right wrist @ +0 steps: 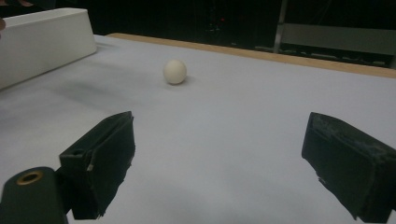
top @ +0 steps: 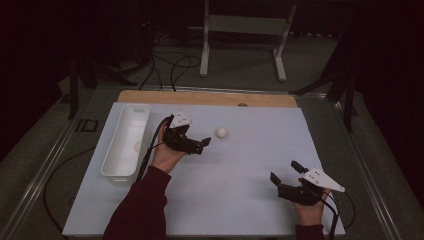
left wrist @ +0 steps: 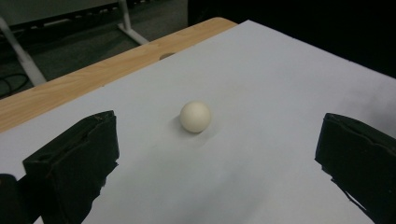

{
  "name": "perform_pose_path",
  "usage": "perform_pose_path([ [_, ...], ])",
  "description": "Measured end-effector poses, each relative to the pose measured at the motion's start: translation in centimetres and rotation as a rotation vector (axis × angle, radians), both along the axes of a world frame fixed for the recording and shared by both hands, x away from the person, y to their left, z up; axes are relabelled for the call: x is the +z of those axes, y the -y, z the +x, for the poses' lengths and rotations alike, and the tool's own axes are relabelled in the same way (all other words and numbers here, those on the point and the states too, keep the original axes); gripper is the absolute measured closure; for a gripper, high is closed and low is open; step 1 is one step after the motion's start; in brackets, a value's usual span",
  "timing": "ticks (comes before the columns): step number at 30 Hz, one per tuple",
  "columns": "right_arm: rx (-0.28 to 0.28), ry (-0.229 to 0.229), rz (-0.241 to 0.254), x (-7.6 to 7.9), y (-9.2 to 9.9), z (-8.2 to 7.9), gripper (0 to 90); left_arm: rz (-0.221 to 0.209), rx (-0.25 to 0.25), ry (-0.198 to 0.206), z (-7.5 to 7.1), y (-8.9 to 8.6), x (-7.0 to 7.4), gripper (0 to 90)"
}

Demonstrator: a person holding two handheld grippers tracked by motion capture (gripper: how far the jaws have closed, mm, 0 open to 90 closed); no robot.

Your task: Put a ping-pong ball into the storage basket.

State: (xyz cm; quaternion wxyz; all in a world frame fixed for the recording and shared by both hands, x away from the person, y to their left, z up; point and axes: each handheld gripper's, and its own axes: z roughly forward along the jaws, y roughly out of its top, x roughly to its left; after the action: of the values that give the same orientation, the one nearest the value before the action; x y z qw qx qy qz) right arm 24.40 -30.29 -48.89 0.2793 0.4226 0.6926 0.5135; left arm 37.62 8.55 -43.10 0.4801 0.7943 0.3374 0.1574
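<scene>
On the white surface (top: 240, 170), mid-frame, a white ball (top: 221, 132) lies just beyond the wide-open left tool (top: 205, 144); the right tool (top: 285, 171), lower right, gapes wide too.

The person wears dark red long sleeves (top: 142, 200). Each hand holds a black gripper: the left gripper (top: 206, 143) and right gripper (top: 284, 170) both carry a grey three-cornered plate on top, blunt block-shaped black jaws and a trailing black cable (top: 152, 140).
</scene>
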Motion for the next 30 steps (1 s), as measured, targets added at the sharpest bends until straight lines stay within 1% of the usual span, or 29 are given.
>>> perform_pose_path([
  [4,0.001,0.0,0.0,0.0,0.0,0.0,9.2,-0.006,0.001,0.002,0.4,0.3,-0.1,0.4],
  [8,0.002,0.0,0.001,0.0,0.0,0.0,9.2,-0.002,0.008,-0.008,1.0,0.4,-0.5,0.4],
  [14,0.001,0.003,0.005,0.0,0.0,0.0,9.2,0.019,0.011,-0.009,1.8,1.1,-0.7,0.4],
  [17,0.0,0.005,0.003,0.0,0.0,0.0,9.2,0.023,0.008,-0.011,2.1,1.4,-0.8,0.4],
  [19,-0.002,0.004,0.007,0.1,0.1,0.0,9.2,0.025,0.009,-0.019,2.4,1.5,-0.8,0.4],
  [23,-0.01,0.006,0.013,0.1,0.3,-0.1,9.2,0.018,0.011,-0.019,2.8,1.7,-1.0,0.4],
  [25,-0.011,0.005,0.011,0.1,0.3,-0.1,9.2,0.026,0.006,-0.025,3.0,1.9,-1.3,0.4],
  [26,-0.01,0.004,0.013,0.0,0.3,0.0,9.2,0.039,0.003,-0.03,3.1,2.1,-1.5,0.4],
  [28,-0.007,0.003,0.009,0.0,0.2,0.0,9.2,0.054,-0.003,-0.032,3.3,2.3,-1.6,0.4],
  [30,-0.004,0.004,0.006,0.0,0.1,0.0,9.2,0.06,-0.007,-0.031,3.4,2.6,-1.7,0.4],
])
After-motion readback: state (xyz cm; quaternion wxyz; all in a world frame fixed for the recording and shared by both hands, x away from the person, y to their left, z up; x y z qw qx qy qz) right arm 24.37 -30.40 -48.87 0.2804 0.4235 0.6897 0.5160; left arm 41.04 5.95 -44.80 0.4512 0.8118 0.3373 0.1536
